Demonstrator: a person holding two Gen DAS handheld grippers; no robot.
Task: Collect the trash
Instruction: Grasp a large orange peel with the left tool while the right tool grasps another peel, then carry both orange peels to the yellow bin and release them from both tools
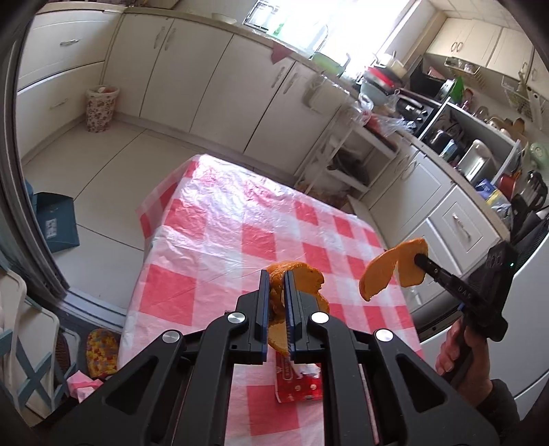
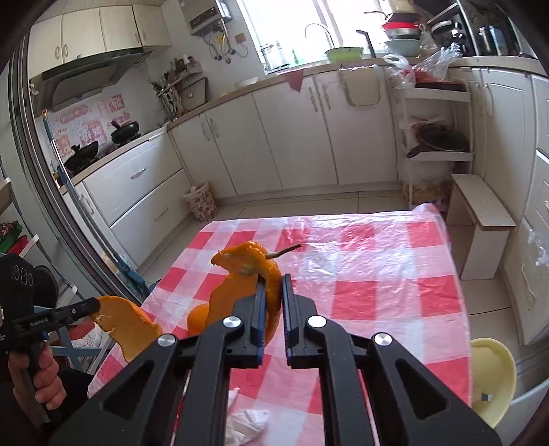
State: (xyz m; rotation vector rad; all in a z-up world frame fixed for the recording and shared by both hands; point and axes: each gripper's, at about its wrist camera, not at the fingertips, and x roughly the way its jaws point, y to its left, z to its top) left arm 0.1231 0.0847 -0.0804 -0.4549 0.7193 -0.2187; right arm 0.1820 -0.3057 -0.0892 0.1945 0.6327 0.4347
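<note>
Peel in left gripper: curled orange peel [image 1: 302,284], pinched between the fingers, lifted above the table.
Peel in right gripper: orange peel with stem [image 2: 247,274], pinched, hanging.

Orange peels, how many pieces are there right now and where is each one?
2. One peel is pinched in the left gripper, one peel in the right gripper, both above the checkered table. More may be hidden.

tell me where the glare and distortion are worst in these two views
Left wrist view: the window is blown out white, and the plastic tablecloth shines at its far end. Right wrist view: glare patches on the tablecloth; fisheye bends the door frame at left.
</note>
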